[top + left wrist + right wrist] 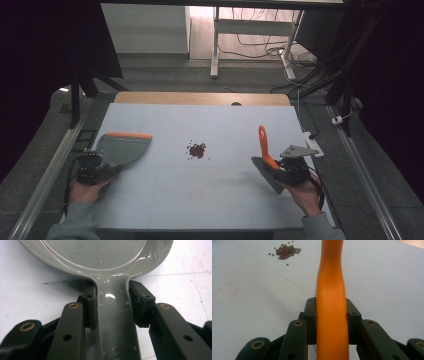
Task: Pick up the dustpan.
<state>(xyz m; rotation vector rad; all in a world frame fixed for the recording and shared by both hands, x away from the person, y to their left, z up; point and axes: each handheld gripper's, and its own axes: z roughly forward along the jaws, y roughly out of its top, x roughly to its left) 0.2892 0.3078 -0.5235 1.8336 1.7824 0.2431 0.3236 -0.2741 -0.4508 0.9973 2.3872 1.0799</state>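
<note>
On dustpan (100, 255) handle and brush (331, 315) handle, jaws clamped.

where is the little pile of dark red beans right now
In the high view the little pile of dark red beans lies mid-table, between the grey plastic dustpan with an orange edge at left and the orange-handled brush at right.

My bench (200, 200) is pale blue-white with faint red scuffs. A small heap of dark red and green beans (196, 150) lies on it, between my two tools and slightly ahead of them.
</note>
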